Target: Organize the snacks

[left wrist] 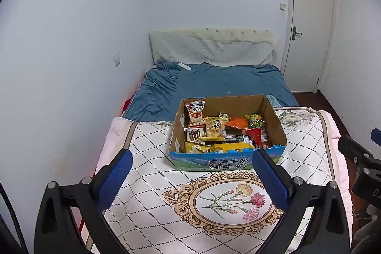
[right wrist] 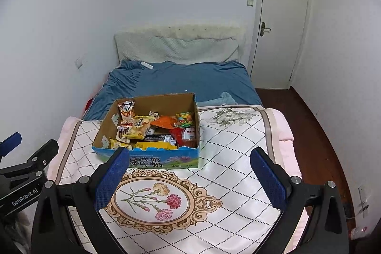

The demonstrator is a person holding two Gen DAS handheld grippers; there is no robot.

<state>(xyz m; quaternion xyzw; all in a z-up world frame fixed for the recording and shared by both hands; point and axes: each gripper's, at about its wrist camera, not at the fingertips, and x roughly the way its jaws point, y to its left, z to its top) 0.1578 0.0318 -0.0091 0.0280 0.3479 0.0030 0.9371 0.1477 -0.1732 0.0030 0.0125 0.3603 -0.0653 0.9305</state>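
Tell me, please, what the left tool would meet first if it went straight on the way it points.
Probably the cardboard box of snacks: its printed front wall sits ahead between the open left tool fingers, above the quilt. Depth is uncertain.

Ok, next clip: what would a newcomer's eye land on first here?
The open cardboard box crammed with bright snack packets sits mid-bed on a white quilted cover, with a panda-printed packet standing upright in its far-left corner. Just in front of it lies a gold-framed carnation medallion. Both the left gripper and right gripper hang short of the box, jaws wide and holding nothing.
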